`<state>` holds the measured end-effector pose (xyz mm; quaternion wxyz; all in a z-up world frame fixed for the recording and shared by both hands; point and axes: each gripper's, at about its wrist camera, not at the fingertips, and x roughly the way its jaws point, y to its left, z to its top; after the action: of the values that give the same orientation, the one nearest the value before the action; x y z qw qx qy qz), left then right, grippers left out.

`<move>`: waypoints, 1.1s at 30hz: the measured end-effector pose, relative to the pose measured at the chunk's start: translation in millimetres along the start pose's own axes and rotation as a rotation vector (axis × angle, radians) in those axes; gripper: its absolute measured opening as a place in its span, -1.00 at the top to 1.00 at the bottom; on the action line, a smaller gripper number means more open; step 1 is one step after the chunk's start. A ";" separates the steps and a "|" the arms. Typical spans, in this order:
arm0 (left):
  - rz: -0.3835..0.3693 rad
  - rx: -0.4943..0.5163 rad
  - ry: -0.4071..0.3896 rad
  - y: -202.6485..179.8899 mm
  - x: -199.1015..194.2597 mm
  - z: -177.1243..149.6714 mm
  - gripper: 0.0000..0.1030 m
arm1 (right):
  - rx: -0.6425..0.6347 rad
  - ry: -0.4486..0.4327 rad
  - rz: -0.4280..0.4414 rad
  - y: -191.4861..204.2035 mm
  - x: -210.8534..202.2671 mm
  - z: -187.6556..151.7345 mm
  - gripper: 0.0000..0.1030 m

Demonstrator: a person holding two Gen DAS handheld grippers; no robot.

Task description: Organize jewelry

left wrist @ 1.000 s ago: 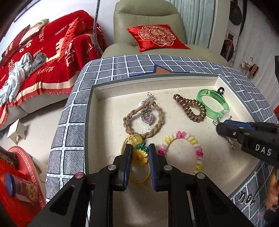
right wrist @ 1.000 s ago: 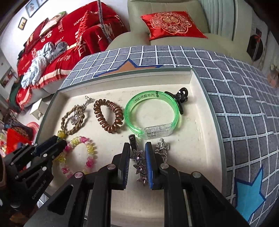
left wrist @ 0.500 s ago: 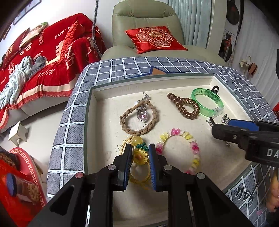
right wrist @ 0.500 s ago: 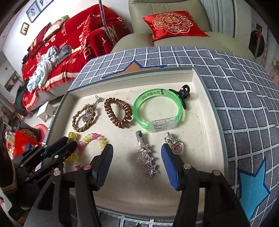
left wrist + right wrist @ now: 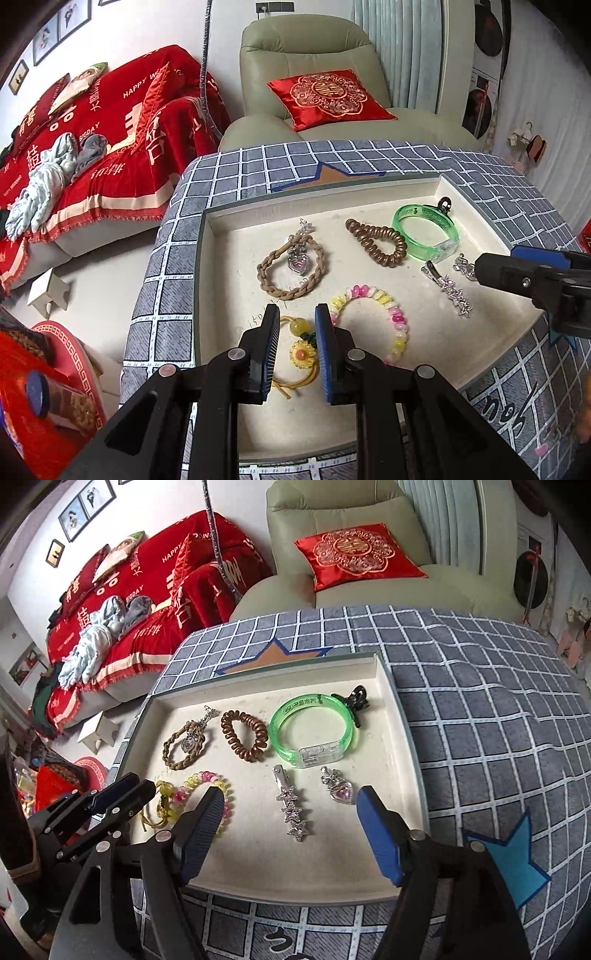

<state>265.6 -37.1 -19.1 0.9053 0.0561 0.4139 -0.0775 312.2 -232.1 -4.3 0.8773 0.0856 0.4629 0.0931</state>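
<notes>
Since a second ago the right gripper (image 5: pixel 290 812) has let go of the silver star hair clip (image 5: pixel 291 812): its fingers have just been opening and now stand wide, with the clip lying free on the tray floor between them, touched by neither pad. Both grippers also sit a little higher above the tray (image 5: pixel 404 746) than before. Just right of the clip lies a pink heart pendant (image 5: pixel 341 792), close to the right blue finger (image 5: pixel 376 834) but apart from it. The left gripper (image 5: pixel 295 338) keeps its fingers narrow around the yellow sunflower hair tie (image 5: pixel 301 354); its flower and amber bead sit in the gap, but whether the pads actually press on it cannot be told. Beside it to the right rests the pastel bead bracelet (image 5: pixel 384 321). Along the far side of the tray, from left to right, lie a braided tan cord ring (image 5: pixel 291 269) with a purple heart pendant (image 5: pixel 298 260) inside it, a brown spiral hair tie (image 5: pixel 376 242), and a clear green bangle (image 5: pixel 426 232) with a black claw clip (image 5: pixel 444 204) touching its far edge. The tray stands on a surface covered by a grey checked cloth (image 5: pixel 480 709).
</notes>
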 end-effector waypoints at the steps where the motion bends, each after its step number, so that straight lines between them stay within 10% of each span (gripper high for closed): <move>1: -0.001 0.000 0.000 -0.5 -0.8 0.0 0.30 | 0.003 -0.002 -0.001 -0.7 -1.0 0.2 -0.50; 6: 0.004 -0.001 -0.005 -2.0 -3.8 0.8 0.30 | 0.015 -0.005 -0.006 -5.6 -3.5 0.1 -0.50; 9: 0.020 -0.013 -0.022 -1.6 -9.8 0.6 -0.91 | 0.019 -0.005 -0.007 -7.4 -4.7 -1.4 -0.50; 10: 0.028 -0.018 -0.045 -1.0 -13.7 0.3 -0.98 | 0.021 -0.006 -0.006 -7.8 -5.2 -1.7 -0.50; 30: 0.041 -0.015 -0.072 -0.4 -33.0 -4.6 -1.00 | -0.016 -0.091 -0.079 0.4 -23.3 -11.4 -0.68; 33: 0.045 -0.020 -0.074 0.2 -37.2 -8.2 -1.00 | -0.023 -0.141 -0.091 1.9 -33.1 -15.4 -1.00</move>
<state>235.5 -32.0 3.7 0.9220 0.0534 0.3795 -0.0551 280.9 -237.3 13.9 0.9120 0.0607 0.4023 0.0521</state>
